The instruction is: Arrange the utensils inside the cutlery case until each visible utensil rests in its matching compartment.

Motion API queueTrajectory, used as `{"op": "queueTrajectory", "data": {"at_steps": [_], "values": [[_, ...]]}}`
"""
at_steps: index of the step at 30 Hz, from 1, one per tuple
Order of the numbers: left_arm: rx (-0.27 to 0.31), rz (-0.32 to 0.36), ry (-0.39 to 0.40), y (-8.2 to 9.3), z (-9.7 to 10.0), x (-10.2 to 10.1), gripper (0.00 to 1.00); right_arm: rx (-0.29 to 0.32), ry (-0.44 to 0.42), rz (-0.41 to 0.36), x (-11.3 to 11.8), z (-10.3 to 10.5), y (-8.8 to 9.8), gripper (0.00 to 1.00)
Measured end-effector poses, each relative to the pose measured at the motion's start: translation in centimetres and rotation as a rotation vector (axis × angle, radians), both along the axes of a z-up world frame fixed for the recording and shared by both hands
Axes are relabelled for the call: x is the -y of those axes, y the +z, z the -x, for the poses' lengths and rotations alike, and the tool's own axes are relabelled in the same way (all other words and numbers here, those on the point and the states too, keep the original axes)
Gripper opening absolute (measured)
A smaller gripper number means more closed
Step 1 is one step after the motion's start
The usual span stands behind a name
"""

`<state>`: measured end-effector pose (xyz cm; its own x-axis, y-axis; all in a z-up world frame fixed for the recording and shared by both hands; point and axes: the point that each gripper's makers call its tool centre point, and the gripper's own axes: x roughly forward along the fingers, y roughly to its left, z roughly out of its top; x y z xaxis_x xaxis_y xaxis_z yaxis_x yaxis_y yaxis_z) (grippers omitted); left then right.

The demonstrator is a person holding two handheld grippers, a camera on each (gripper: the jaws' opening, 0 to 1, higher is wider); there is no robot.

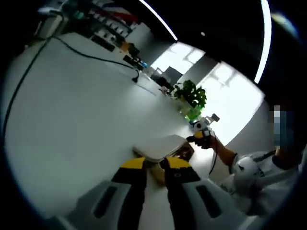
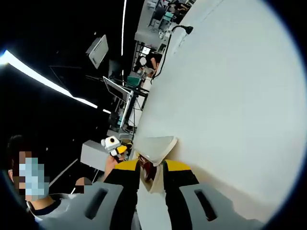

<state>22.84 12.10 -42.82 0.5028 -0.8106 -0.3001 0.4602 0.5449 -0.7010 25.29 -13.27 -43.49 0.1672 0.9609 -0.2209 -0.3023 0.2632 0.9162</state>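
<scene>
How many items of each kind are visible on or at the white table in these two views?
Cutlery case: 1
Potted plant: 1
Black cable: 1
Grippers: 2, left gripper and right gripper
Total: 5
No utensil can be made out in either view; the case's inside is too blurred and hidden to count.

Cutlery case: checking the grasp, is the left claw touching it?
Cannot tell. In the left gripper view the left claw overlaps the cutlery case, hiding any contact.
</scene>
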Motion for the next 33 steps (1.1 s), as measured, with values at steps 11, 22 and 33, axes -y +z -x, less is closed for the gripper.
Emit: {"op": "queueTrajectory", "data": {"at_steps": [11, 22, 33], "values": [[-0.139, 0.018, -0.04, -0.4, -0.4, 0.6, 0.24, -0.026, 0.019, 0.039, 0.0, -0.4, -0.5, 0.21], [-0.237, 0.037, -0.105, -1.3, 0.0, 1.2, 0.23, -0.063, 0.039, 0.059, -0.4, -0.7, -1.3, 0.22], [-0.274, 0.055, -0.106, -2.0, -0.5, 1.3, 0.25, -0.075, 0.065, 0.077, -0.8, -1.0, -1.8, 0.21]]}}
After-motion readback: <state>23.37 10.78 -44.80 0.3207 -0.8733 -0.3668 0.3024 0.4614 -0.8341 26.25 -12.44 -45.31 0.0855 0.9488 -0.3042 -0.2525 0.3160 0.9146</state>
